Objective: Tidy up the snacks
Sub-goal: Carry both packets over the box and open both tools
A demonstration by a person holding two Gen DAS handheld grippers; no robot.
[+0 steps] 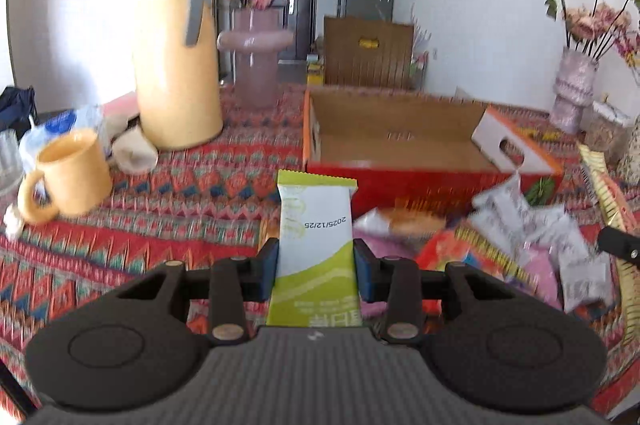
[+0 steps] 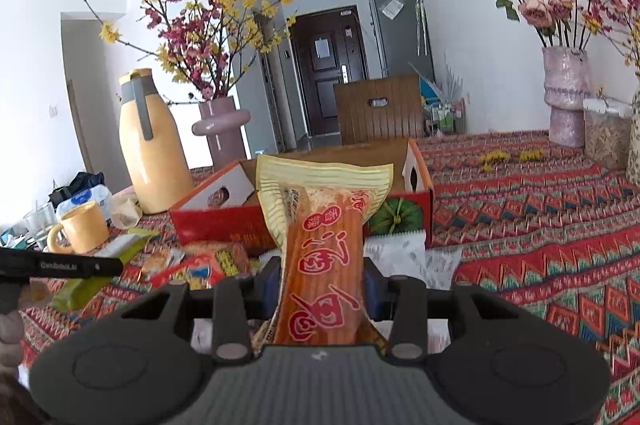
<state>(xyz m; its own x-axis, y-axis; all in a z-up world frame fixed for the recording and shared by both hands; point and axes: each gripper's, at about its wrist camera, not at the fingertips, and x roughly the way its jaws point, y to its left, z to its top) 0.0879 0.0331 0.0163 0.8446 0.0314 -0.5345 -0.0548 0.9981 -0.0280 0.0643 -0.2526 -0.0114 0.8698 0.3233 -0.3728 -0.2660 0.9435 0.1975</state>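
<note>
My left gripper (image 1: 316,267) is shut on a green-and-white snack packet (image 1: 314,237), held upright above the patterned cloth. Ahead stands an open red cardboard box (image 1: 394,139), its inside bare. A heap of snack packets (image 1: 532,241) lies to the right, before the box. My right gripper (image 2: 320,283) is shut on a long orange-and-yellow snack pack (image 2: 324,245) that points toward the same box (image 2: 224,221). In the right wrist view the left gripper (image 2: 60,267) shows at the left edge with the green packet (image 2: 100,273) in it.
A yellow mug (image 1: 66,177), a tall yellow jug (image 1: 176,65) and a pink vase with blossoms (image 1: 256,61) stand at the left. Another pink vase of dried roses (image 2: 566,97) and a jar (image 2: 606,141) sit far right. A wooden chair back (image 2: 378,111) rises behind the box.
</note>
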